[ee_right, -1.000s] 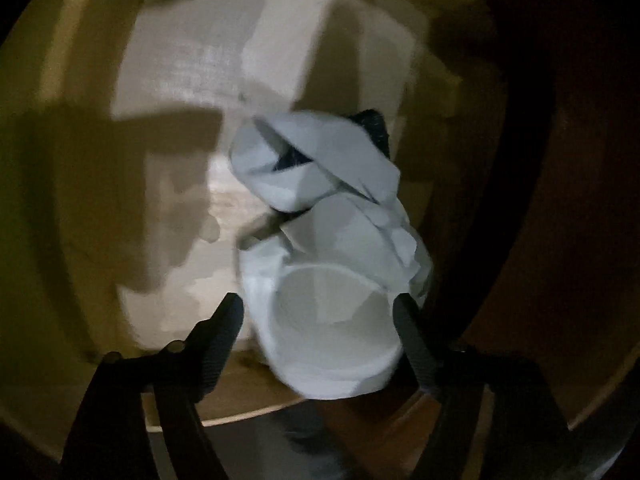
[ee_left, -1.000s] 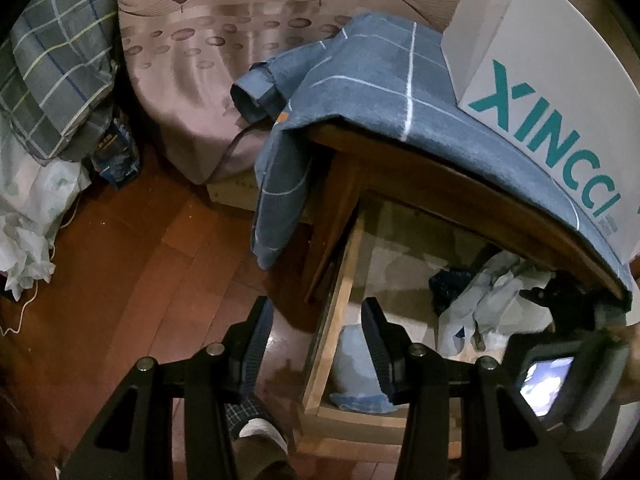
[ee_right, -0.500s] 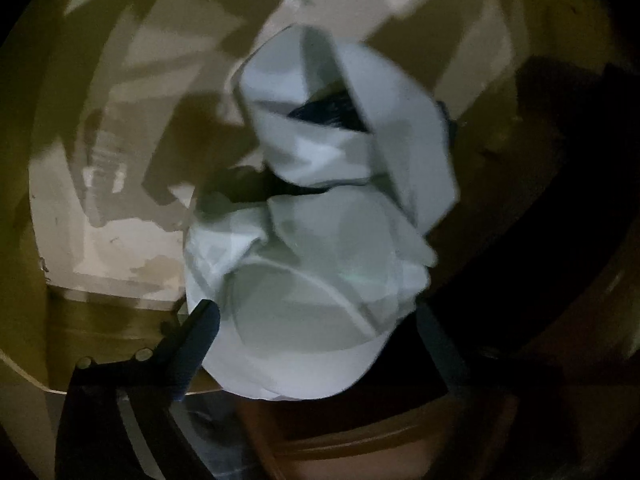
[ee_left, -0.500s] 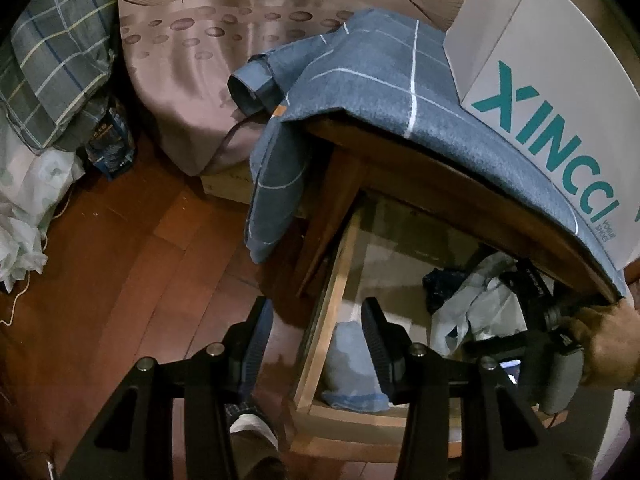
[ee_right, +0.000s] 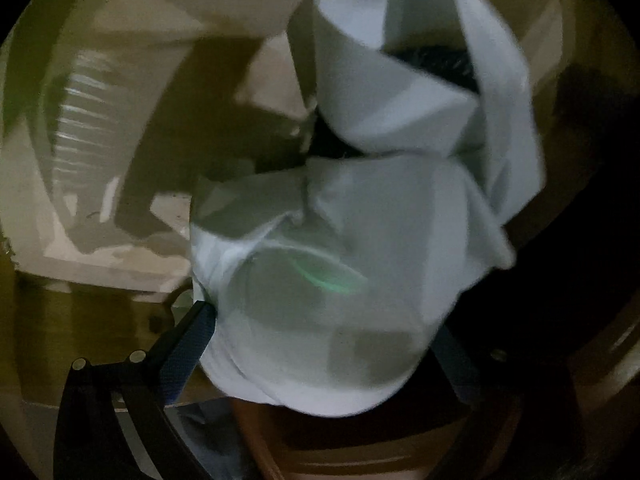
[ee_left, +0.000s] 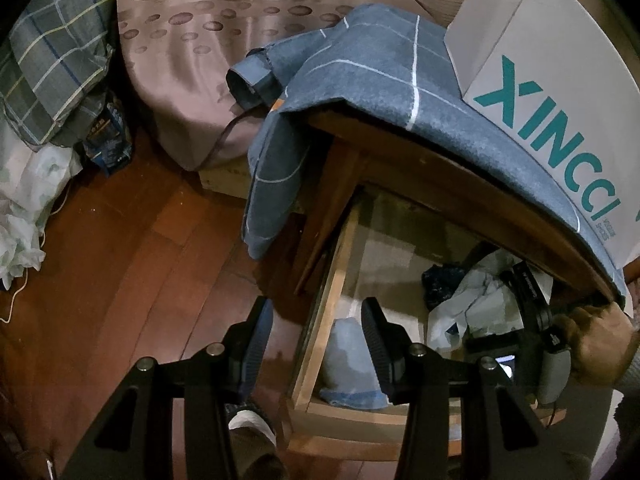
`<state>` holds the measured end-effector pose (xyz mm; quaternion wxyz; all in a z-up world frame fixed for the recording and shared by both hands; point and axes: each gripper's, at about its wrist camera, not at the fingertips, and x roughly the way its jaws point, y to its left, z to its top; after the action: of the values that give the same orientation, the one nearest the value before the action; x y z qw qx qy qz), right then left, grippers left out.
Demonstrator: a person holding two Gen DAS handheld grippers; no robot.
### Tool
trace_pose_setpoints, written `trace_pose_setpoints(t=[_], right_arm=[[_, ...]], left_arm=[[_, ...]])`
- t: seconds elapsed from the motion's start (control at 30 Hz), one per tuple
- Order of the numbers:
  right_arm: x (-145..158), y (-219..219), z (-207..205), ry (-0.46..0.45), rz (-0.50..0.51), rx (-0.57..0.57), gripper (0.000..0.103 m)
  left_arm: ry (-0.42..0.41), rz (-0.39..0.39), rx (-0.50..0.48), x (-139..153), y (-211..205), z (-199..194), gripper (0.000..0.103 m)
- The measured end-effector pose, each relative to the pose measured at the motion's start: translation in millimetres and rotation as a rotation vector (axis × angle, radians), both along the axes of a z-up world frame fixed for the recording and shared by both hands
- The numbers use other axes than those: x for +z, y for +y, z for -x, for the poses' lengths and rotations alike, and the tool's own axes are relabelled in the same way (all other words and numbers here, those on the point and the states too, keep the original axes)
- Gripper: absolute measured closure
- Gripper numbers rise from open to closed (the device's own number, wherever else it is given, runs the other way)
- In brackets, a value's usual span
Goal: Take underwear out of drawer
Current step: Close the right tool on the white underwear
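The open wooden drawer [ee_left: 320, 332] shows in the left wrist view under the nightstand top. Crumpled pale grey underwear [ee_left: 472, 304] lies in it, beside a dark garment [ee_left: 440, 280] and a folded blue piece [ee_left: 348, 356] at the front. My left gripper [ee_left: 316, 340] is open and empty, above the drawer's left wall. In the right wrist view my right gripper [ee_right: 320, 344] is open, with the pale underwear [ee_right: 360, 260] between its fingers [ee_right: 188, 344], pressed close to the camera. The right finger is mostly hidden by cloth.
A blue checked cloth [ee_left: 360, 92] and a white box [ee_left: 560, 92] lie on the nightstand top. A bed [ee_left: 224, 60] with pinkish sheet stands behind. Plaid bedding [ee_left: 52, 60] and white bags [ee_left: 24, 208] sit at left on the wooden floor [ee_left: 120, 280].
My right gripper has pushed deeper into the drawer, so the pale underwear now sits between its fingers and fills the view. The left gripper has barely moved.
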<state>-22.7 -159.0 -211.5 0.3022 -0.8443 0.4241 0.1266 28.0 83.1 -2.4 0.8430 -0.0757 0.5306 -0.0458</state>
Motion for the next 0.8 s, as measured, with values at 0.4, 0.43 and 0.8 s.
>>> trace_pose_setpoints(t=[0.4, 0.43, 0.8], right_arm=[[31.1, 3.5, -11.2, 0.022, -0.293, -0.317, 0.08], [37.8, 8.1, -13.5, 0.021, -0.339, -0.354, 0.081], [100.3, 5.0, -26.1, -0.05, -0.719, -0.667, 0.09]], left_arm=[[0.005, -0.014, -0.004, -2.5, -1.8, -0.1, 0.056], [0.004, -0.014, -0.005, -2.5, -2.1, 0.0, 0.056], [0.008, -0.036, -0.008, -4.7, -4.0, 0.7, 0.056]])
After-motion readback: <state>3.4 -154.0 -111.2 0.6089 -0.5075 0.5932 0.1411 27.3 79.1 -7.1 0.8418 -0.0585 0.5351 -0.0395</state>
